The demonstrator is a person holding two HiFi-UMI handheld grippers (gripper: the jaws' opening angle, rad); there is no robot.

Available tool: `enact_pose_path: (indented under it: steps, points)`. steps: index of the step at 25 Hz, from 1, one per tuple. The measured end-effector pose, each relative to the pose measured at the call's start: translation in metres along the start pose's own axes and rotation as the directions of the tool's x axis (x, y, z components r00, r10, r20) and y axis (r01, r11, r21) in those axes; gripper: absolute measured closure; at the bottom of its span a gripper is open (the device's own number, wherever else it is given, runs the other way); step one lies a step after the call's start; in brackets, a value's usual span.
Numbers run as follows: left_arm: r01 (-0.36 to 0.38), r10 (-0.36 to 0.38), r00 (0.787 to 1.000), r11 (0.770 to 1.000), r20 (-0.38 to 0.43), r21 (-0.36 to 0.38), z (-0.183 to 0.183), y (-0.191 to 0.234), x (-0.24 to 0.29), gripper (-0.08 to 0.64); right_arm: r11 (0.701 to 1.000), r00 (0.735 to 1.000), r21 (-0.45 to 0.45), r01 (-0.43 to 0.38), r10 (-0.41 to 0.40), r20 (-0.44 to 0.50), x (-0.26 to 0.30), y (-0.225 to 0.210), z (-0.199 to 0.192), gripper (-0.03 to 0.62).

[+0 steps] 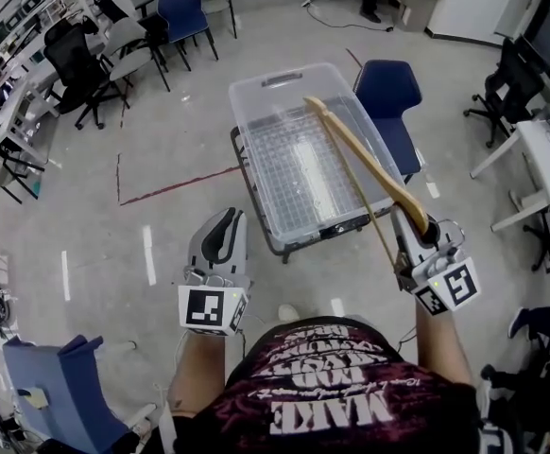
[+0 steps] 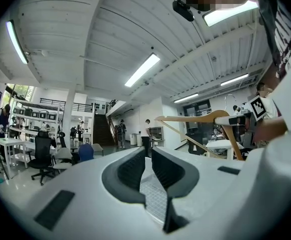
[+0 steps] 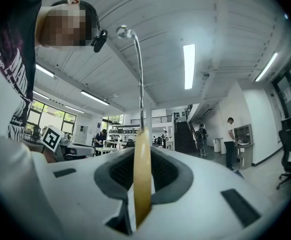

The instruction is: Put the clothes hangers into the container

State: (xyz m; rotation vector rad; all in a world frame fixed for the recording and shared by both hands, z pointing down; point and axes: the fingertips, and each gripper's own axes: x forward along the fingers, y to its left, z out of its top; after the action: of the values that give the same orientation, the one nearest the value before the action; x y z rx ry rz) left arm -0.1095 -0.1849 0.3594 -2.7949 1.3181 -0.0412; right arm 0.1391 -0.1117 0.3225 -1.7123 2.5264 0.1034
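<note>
We found the right gripper (image 1: 413, 223) clamped on the hanger (image 1: 351, 147), whose long axis reached forward over the container (image 1: 247, 112), while the left gripper (image 1: 226, 223) stood slightly apart and empty.

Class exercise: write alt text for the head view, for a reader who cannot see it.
The right gripper holds a wooden clothes hanger, one arm of it reaching over an empty clear plastic container. The left gripper, empty, points toward the container too.
</note>
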Motion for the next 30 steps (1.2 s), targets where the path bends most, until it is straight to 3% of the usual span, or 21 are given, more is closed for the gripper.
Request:
enact_pose_path:
  steps: [15, 22, 30]
  points:
    - [0.008, -0.01, 0.999, 0.999, -0.048, -0.034, -0.024, 0.006, 0.02, 0.514, 1.0, 0.999, 0.001, -0.029, 0.029, -0.036, 0.023, -0.008, -0.012, 0.534]
    - [-0.073, 0.07, 0.994, 0.997, -0.08, -0.031, -0.032, 0.028, 0.034, 0.514, 0.992, 0.993, 0.06, -0.108, 0.11, -0.031, 0.065, -0.021, -0.032, 0.534]
    - [-0.116, 0.113, 0.989, 0.993, -0.1, -0.023, -0.033, 0.044, 0.068, 0.514, 0.978, 0.983, 0.11, -0.176, 0.18, -0.034, 0.118, -0.046, -0.047, 0.534]
